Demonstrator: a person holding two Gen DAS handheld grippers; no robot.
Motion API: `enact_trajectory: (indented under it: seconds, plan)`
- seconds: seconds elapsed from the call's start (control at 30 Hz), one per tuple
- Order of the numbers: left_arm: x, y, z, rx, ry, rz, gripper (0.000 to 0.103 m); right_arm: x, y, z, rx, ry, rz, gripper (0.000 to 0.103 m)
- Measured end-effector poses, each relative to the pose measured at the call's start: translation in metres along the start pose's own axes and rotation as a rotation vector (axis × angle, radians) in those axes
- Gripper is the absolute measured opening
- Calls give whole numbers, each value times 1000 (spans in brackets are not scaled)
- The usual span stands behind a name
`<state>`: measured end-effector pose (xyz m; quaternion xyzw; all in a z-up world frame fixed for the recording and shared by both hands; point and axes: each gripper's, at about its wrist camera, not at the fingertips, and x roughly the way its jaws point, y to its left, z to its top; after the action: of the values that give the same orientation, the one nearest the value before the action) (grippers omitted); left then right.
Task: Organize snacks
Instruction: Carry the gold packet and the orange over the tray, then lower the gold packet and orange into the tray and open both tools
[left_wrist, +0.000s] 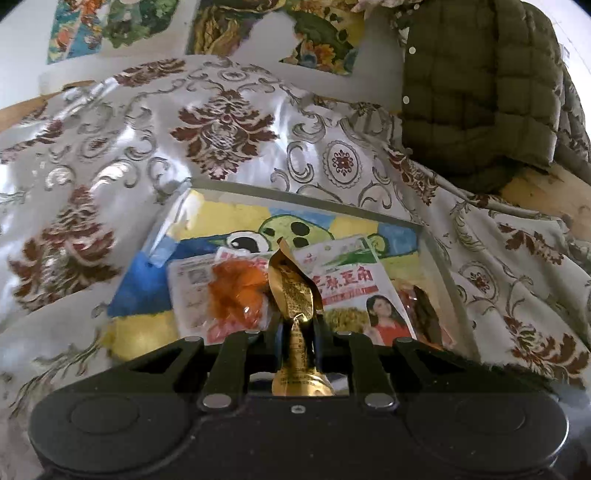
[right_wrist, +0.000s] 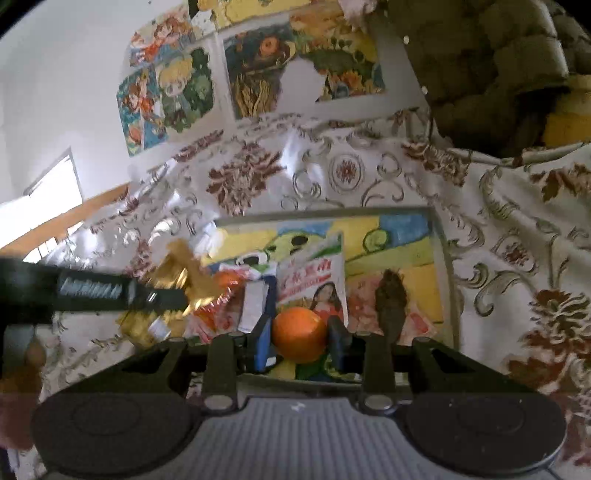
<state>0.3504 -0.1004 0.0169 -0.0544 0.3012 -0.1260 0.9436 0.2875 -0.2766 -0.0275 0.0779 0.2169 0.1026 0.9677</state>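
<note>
Left hand-held gripper (left_wrist: 295, 325) pinches one gold packet (left_wrist: 293, 291); right hand-held gripper (right_wrist: 300, 338) clamps one orange (right_wrist: 300, 334).

Left gripper (left_wrist: 295, 325) points forward and downward, its jaws nearly closed and pinching. Right gripper (right_wrist: 300, 338) angles down too, jaws partly apart, clasping.

Both wrist cameras near, angled down, sharing painted tray (left_wrist: 436, 243).

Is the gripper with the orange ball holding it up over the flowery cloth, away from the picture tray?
No, the right gripper holds the orange ball over the tray, not over the flowery cloth.
</note>
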Motion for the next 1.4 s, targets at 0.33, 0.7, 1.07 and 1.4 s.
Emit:
enact_trajectory:
  seconds: [0.33,0.7,1.07,1.4]
  plan:
    - [41,2,-2,13,32,-15,17,28,2,-14,-50,22,-29,36]
    - [48,12,-13,-43,45,-2,24,35,6,-21,-77,53,-66,40]
    - [41,4,-13,27,7,71,56,32,9,-19,-91,41,-72,52]
    - [24,1,-11,7,-84,70,83,28,7,-17,-85,29,-80,64]
